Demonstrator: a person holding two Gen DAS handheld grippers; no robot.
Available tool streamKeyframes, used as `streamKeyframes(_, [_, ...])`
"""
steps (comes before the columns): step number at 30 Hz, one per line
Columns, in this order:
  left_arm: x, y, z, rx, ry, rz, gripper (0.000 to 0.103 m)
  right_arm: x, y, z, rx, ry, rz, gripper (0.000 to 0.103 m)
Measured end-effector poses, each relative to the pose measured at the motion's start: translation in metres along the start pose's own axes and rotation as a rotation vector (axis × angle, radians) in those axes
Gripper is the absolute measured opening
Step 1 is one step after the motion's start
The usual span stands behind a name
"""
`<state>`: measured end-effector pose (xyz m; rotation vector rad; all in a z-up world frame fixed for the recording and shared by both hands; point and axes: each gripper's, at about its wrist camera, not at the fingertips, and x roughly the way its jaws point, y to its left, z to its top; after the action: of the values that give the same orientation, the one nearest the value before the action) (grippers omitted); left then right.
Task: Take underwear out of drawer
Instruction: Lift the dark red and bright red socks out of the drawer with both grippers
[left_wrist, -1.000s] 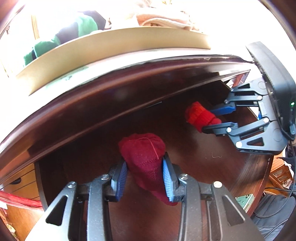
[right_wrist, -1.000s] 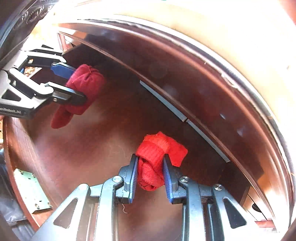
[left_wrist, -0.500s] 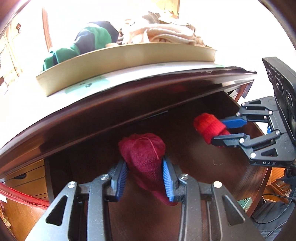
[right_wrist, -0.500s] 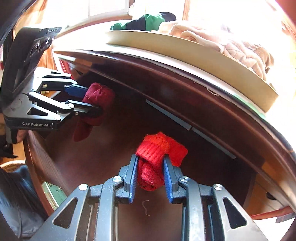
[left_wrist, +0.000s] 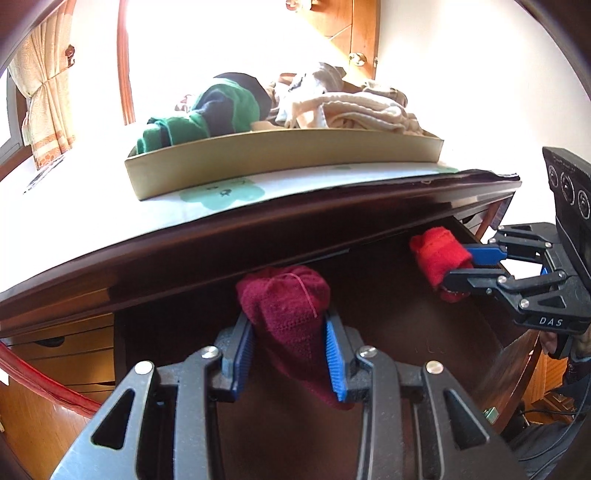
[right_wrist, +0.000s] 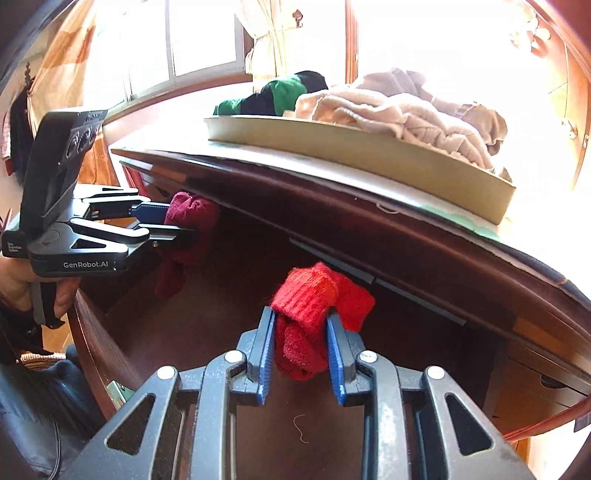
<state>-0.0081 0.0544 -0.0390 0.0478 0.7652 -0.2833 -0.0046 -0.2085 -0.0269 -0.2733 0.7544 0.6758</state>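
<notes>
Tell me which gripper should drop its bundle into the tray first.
Probably the left. Its dark red bundle sits nearly straight below the tray; in the right view the tray lies further off from the bright red bundle. Both grippers, left and right, are shut on cloth.

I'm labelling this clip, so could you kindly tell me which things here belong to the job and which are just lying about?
Job:
- dark red bundle in left gripper
- bright red bundle in right gripper
- drawer

Lying about:
- tray
- green garment
- beige clothes
</notes>
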Motion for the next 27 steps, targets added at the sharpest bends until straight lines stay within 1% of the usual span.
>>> streamKeyframes(4, [0.003,-0.003,0.001,0.000,-0.017,0.013,0.034,-0.015,-0.009,-0.005,0.021,-0.041,-0.005,0.028])
streamKeyframes(10, [-0.001,0.003,0.000,0.002,-0.050,0.034,0.034,-0.029,-0.020,-0.013,0.048,-0.090,-0.011,0.028])
streamKeyframes(12, [0.000,-0.002,0.000,0.007,-0.066,0.042,0.034,-0.033,-0.022,-0.015,0.056,-0.105,-0.012,0.028])
streamKeyframes(27, [-0.007,-0.005,-0.004,-0.002,-0.146,0.072,0.034,-0.055,-0.018,-0.032,0.062,-0.201,-0.023,0.028])
